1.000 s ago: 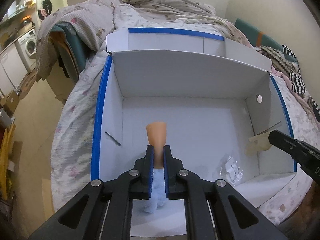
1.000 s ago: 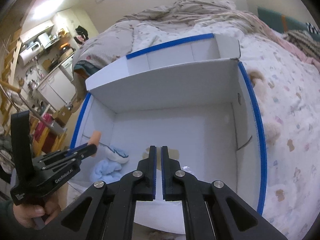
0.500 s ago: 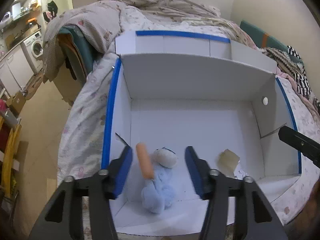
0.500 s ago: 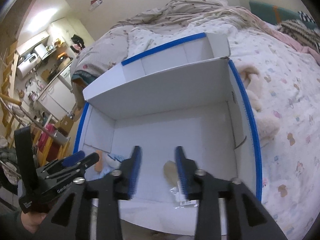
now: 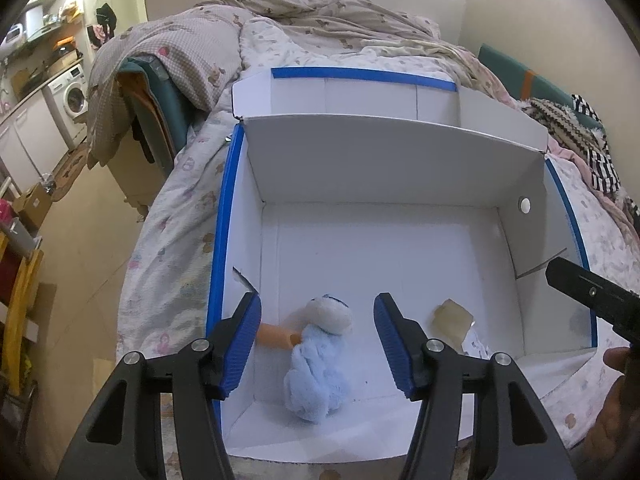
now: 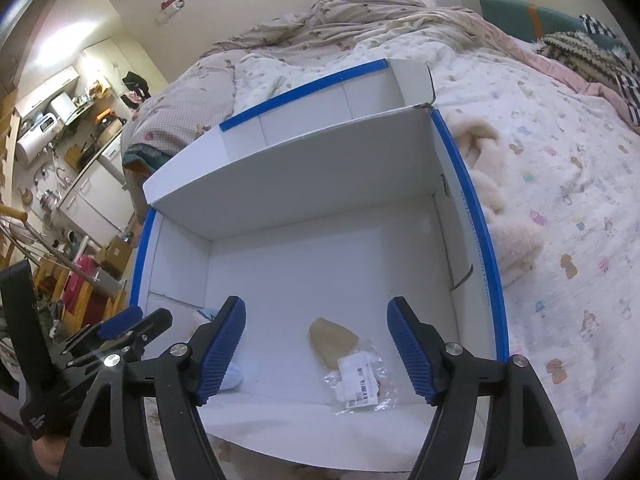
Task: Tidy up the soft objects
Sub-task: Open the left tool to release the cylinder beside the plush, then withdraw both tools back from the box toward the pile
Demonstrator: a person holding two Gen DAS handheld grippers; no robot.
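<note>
Box, white with blue-taped rims, fills the middle of both views and sits on the bed. Left gripper hangs over the box's near left corner with its blue-padded jaws spread wide and nothing between the pads. Below that gap, at lower centre of the left view, a light-blue plush lies on the box floor; its white, blue-edged head points toward the far wall and an orange limb sticks out to the left, partly behind the left pad. In the right view only a scrap of the plush shows, behind the left finger of the right gripper. That gripper's jaws are likewise wide apart and empty, low in the frame over the box's near edge. Between them, on the floor, lies a tan pouch, touching a clear bag with a barcode label just below it. The pouch appears at lower right of the left view, well apart from the plush. Outside the box, along its right wall in the right view, a cream plush lies on the bedding. A washer stands at upper left of the left view.
</note>
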